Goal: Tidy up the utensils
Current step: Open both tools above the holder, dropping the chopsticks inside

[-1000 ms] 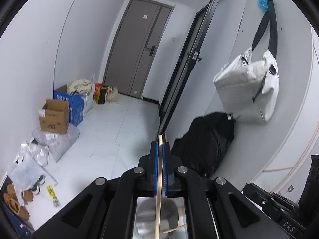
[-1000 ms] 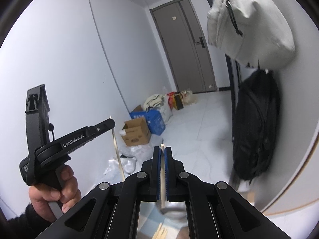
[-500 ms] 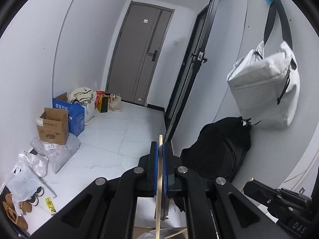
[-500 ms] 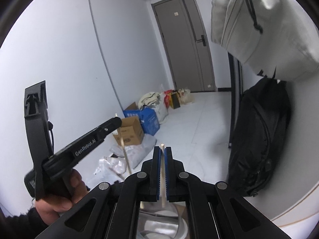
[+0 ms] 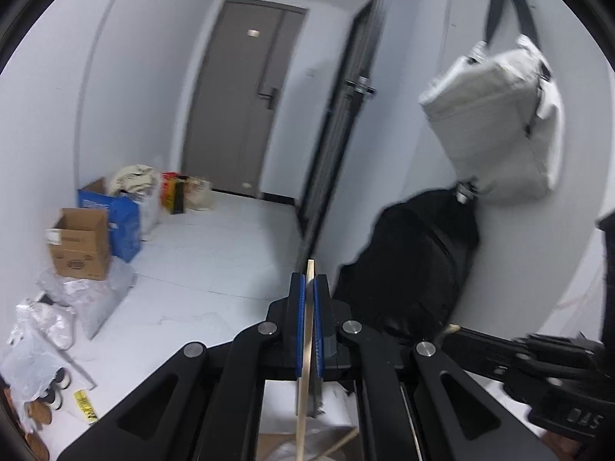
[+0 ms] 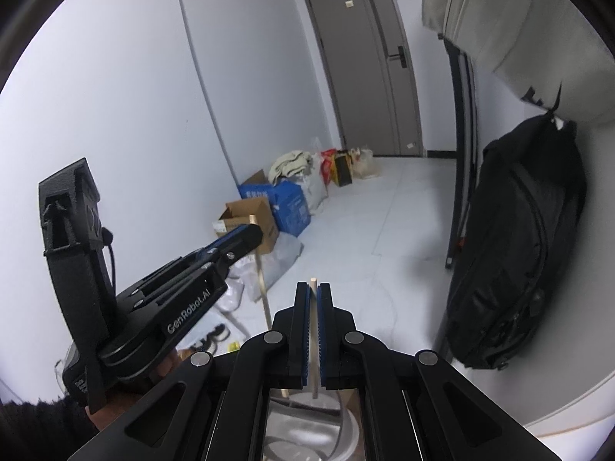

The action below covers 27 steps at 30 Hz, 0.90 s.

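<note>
My left gripper (image 5: pixel 307 280) is shut on a thin wooden chopstick (image 5: pixel 303 403) that runs upright between the blue pads and down out of the picture. My right gripper (image 6: pixel 313 288) is shut on a second chopstick (image 6: pixel 314 345), whose tip pokes just above the pads. Below the right gripper is a shiny metal container (image 6: pixel 296 418) that this chopstick's lower end reaches into. In the right wrist view the left gripper (image 6: pixel 250 236) comes in from the left in a hand, and its chopstick (image 6: pixel 261 280) hangs down. The right gripper (image 5: pixel 457 336) shows at the lower right of the left wrist view.
A cardboard box (image 5: pixel 78 246), a blue box (image 5: pixel 115 215) and plastic bags (image 5: pixel 57 315) line the left wall. A black backpack (image 6: pixel 519 253) leans on the right wall under a hanging pale bag (image 5: pixel 496 130). A grey door (image 6: pixel 369 77) closes the hallway.
Both grippers have sunk and moved closer together. The left gripper's tip now sits nearer the right gripper. The metal container has come further into view under the right gripper.
</note>
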Tool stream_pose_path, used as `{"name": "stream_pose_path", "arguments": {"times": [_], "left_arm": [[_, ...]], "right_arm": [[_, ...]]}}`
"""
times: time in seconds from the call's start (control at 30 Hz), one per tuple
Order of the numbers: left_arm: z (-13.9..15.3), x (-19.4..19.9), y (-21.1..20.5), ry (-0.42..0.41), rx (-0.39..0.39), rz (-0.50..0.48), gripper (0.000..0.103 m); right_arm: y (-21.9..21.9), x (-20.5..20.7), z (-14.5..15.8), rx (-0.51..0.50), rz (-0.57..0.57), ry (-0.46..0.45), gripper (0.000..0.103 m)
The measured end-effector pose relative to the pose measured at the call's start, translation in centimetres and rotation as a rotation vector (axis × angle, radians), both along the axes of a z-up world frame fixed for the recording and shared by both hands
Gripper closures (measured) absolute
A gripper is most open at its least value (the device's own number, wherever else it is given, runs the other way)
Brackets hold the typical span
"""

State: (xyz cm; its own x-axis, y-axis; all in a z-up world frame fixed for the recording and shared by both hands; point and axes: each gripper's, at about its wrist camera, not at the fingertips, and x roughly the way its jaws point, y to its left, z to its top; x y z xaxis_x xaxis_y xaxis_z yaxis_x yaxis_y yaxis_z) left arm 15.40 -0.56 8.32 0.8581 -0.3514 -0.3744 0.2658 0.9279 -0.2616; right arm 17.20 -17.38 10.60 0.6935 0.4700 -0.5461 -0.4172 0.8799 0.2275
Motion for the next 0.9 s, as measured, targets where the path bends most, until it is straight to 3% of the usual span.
{"name": "stream_pose_path", "arguments": {"times": [0.17,0.33,0.57,0.77,0.8,0.87,0.9], "left_arm": [[-0.2,0.1,0.2,0.035,-0.039,-0.086,0.103],[-0.7,0.0,0.9,0.082,-0.071,-0.108,0.102],[-1.5,-1.1,0.6,0.114,-0.059,-0.15,0.102],[-2.1,-1.1,0.8,0.184,-0.1,-0.209,0.102],[-2.2,-1.0,1.0,0.196,-0.105,-0.215,0.102],[-2.0,-0.9,1.2,0.216,-0.1,-0.225,0.102],[-2.0,-1.0,1.2,0.223,-0.095,-0.23,0.098]], "right_arm": [[-0.1,0.5,-1.7,0.034,0.01,0.048,0.1],[-0.8,1.3,-3.3,0.112,0.006,0.132,0.1],[-0.6,1.1,-3.4,0.131,0.011,0.142,0.1],[-0.9,0.8,-3.2,0.168,0.02,0.146,0.096],[-1.2,0.7,-3.2,0.18,0.016,0.149,0.094],[-2.0,0.5,-3.1,0.221,0.013,0.148,0.073],[-2.5,0.2,-2.9,0.24,0.003,0.143,0.07]]}}
